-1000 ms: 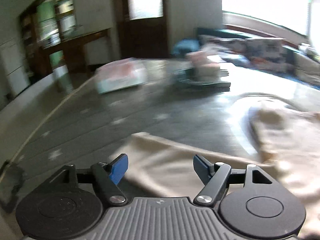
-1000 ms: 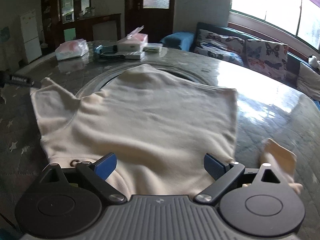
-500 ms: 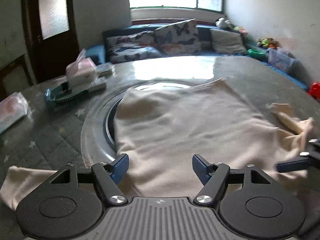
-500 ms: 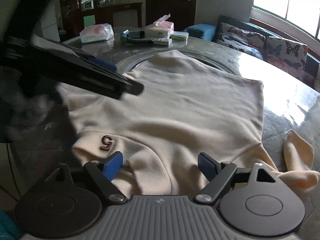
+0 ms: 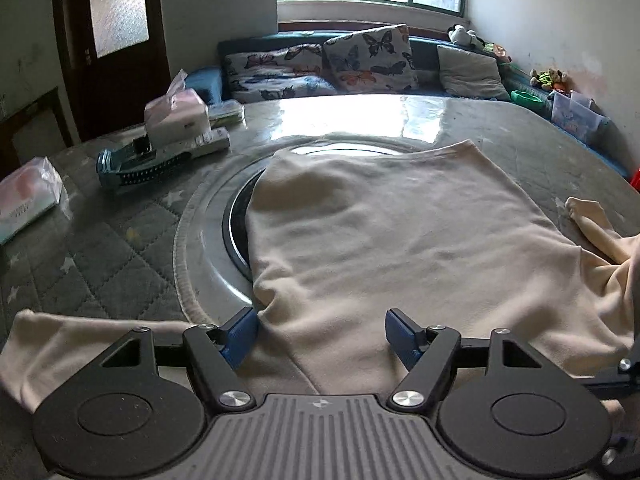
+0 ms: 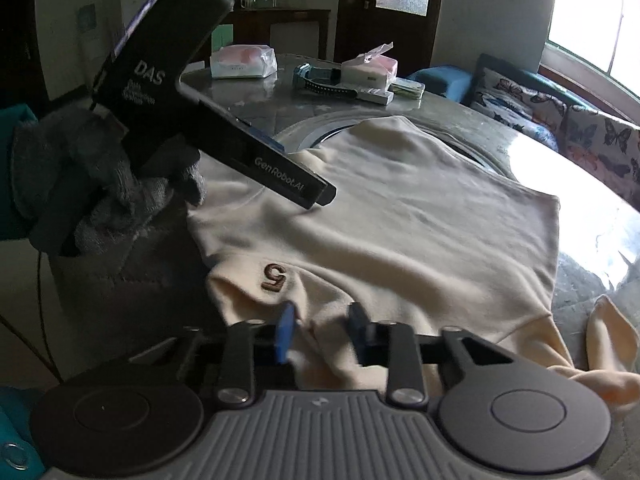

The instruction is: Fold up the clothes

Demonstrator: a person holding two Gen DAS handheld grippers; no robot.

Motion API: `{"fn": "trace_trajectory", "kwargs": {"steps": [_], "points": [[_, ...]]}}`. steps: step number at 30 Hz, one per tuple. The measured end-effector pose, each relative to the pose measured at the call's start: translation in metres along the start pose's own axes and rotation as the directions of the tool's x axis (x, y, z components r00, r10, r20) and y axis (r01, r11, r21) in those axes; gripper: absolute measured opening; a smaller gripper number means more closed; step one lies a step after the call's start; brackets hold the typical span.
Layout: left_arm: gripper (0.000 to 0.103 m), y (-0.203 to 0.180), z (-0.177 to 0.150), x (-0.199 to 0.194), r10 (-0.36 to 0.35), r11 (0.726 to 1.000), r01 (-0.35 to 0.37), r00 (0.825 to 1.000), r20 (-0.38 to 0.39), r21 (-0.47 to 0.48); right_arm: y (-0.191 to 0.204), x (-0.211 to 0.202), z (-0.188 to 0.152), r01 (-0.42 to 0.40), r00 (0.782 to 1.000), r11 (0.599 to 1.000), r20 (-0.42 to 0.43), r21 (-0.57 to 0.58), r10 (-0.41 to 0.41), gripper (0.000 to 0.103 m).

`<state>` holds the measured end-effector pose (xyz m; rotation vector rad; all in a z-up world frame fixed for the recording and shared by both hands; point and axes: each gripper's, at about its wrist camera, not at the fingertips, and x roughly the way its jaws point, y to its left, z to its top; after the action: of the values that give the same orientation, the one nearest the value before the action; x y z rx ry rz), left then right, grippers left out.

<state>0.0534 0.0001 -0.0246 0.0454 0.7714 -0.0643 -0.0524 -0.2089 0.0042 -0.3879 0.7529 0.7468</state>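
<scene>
Lying flat, shirt (image 5: 400, 240) hem farthest

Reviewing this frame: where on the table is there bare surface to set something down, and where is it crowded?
Free: the quilted cover between the tissue pack and the cream shirt, and the glossy stretch beyond the shirt's far edge. Crowded: the far left cluster around the tissue box and the blue tool.

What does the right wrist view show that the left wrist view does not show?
Only the right view shows the brown "5" patch on the shirt, the gloved hand and the left gripper seen from outside. Only the left view shows the left sleeve and the toys. Both show the shirt, tissue boxes and butterfly cushions.
</scene>
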Motion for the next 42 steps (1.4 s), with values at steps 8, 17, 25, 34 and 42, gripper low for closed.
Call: {"fn": "trace_trajectory", "kwargs": {"steps": [8,17,25,34,42], "points": [[0.074,0.002,-0.002,0.002,0.000,1.000,0.000,1.000,-0.006,0.001,-0.010,-0.012,-0.001,-0.023,1.000,0.999,0.015,0.041,0.022,0.004],[0.076,-0.002,-0.002,0.003,0.013,0.999,-0.013,1.000,-0.007,0.031,-0.003,-0.014,-0.008,-0.042,0.999,0.999,-0.013,0.007,0.042,0.004],[0.076,-0.008,0.011,-0.005,-0.011,1.000,0.011,1.000,0.002,0.027,-0.032,-0.034,-0.007,0.040,0.998,0.993,0.051,0.114,-0.046,0.023],[0.079,-0.071,0.015,-0.005,-0.126,0.982,0.124,0.992,0.003,0.142,-0.120,-0.038,-0.017,0.228,0.966,0.896,0.029,0.380,-0.258,0.036],[0.082,-0.090,0.003,0.001,-0.142,0.973,0.140,0.990,-0.005,0.185,-0.133,-0.053,-0.063,0.337,0.935,0.832,-0.057,0.440,-0.349,0.043]]}}
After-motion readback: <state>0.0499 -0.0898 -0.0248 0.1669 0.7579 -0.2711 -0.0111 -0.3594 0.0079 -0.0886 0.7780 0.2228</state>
